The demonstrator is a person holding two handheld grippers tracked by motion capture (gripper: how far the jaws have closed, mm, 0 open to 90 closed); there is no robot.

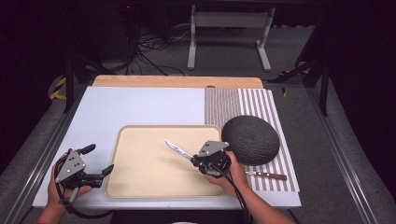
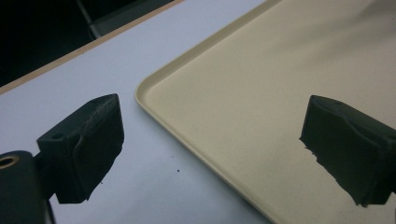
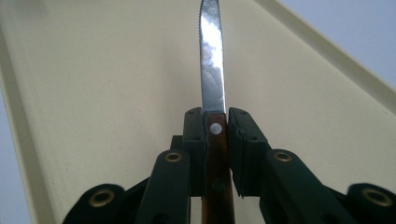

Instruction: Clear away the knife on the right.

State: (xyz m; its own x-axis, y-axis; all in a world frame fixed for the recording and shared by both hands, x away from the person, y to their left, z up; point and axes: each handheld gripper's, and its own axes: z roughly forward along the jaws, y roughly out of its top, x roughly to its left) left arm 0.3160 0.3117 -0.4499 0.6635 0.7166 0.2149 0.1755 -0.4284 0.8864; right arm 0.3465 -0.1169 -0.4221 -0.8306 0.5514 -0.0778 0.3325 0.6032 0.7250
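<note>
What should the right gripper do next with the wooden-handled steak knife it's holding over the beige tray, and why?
Probably lower it and set it flat on the beige plastic tray. The right gripper is shut on the wooden-handled steak knife, whose blade points out over bare tray surface. The left gripper waits open at the tray's left edge, clear of that spot.

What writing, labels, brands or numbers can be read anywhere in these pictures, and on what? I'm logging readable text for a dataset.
No readable text in any view.
Knife held in the right gripper: plain blade, no stamp visible.
Tray: blank.
Striped mat: stripes alone, no lettering.
Second knife on the mat: too small to tell any marking.
</note>
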